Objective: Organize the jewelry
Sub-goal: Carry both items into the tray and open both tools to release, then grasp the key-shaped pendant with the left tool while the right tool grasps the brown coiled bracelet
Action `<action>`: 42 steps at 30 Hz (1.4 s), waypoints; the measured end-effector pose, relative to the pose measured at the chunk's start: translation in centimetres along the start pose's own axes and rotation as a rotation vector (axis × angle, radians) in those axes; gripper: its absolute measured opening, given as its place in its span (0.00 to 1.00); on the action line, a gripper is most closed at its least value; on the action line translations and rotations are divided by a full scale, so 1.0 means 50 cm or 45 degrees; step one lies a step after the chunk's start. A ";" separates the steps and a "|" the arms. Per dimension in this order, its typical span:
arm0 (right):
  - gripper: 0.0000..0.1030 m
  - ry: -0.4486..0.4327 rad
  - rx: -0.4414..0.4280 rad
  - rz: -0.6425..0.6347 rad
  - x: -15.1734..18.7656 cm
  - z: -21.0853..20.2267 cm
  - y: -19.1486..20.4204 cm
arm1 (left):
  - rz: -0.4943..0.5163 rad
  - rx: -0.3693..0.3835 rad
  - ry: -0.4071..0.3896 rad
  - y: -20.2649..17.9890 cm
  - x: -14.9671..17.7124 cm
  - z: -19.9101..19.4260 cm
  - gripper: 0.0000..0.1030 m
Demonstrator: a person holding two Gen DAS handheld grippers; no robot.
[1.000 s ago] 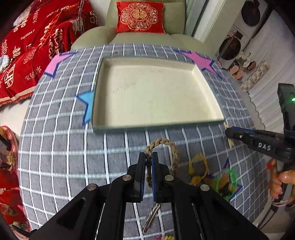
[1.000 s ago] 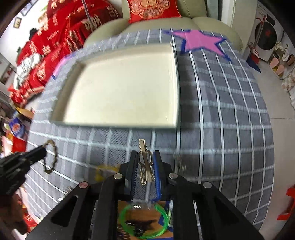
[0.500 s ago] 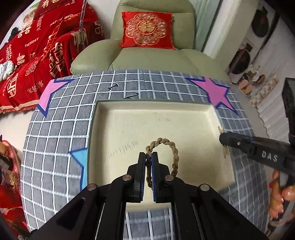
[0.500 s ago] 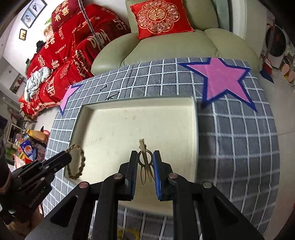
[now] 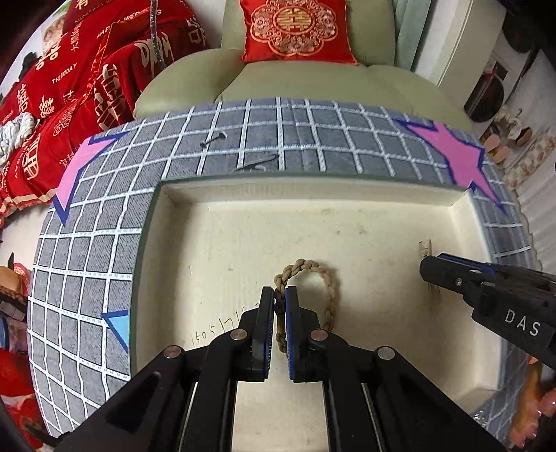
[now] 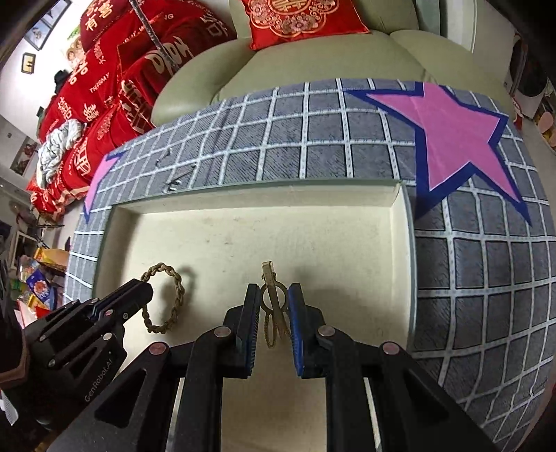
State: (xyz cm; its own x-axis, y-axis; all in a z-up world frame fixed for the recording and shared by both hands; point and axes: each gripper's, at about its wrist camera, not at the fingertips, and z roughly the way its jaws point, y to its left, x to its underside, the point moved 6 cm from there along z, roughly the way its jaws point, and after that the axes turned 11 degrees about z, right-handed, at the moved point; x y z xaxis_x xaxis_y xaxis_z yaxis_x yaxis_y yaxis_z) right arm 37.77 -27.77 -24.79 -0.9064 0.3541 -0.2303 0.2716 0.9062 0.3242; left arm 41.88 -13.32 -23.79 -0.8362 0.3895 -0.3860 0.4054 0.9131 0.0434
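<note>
A shallow cream tray (image 5: pixel 347 215) (image 6: pixel 243 236) lies on a grey checked cloth. My left gripper (image 5: pixel 277 295) is shut on a braided tan rope bracelet (image 5: pixel 326 281), held low over the tray's middle; the bracelet also shows in the right wrist view (image 6: pixel 173 288) at the left gripper's tip (image 6: pixel 139 292). My right gripper (image 6: pixel 274 295) is shut on a gold metal hair clip (image 6: pixel 272 302) over the tray's right half. In the left wrist view the right gripper (image 5: pixel 431 271) enters from the right with the clip (image 5: pixel 425 247) sticking out.
Two dark hairpins (image 5: pixel 257 165) (image 5: pixel 213 138) lie on the cloth behind the tray. Pink stars (image 6: pixel 451 132) (image 5: pixel 76 170) mark the cloth's corners. A green armchair with a red cushion (image 5: pixel 295 31) stands behind the table, red bedding (image 6: pixel 104 87) at left.
Both grippers moved forward from the table's front edge to over the tray, carrying the bracelet and the clip, and now sit lower and deeper over it.
</note>
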 end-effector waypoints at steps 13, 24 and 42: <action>0.39 -0.007 -0.054 0.052 0.002 -0.027 -0.012 | 0.047 -0.088 0.012 -0.001 0.005 -0.013 0.14; 0.54 -0.077 -0.128 0.123 0.013 -0.124 -0.011 | 0.026 -0.059 -0.080 0.005 0.009 -0.072 0.29; 0.77 -0.133 -0.100 0.201 0.122 -0.236 -0.041 | 0.078 -0.081 -0.086 0.003 0.131 -0.179 1.00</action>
State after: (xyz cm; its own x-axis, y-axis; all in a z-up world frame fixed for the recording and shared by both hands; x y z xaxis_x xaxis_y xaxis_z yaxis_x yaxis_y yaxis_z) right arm 27.87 -30.23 -16.02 -0.8149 0.5161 -0.2636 0.3778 0.8180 0.4337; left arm 33.17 -9.57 -18.05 -0.7829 0.4379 -0.4419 0.4290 0.8945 0.1263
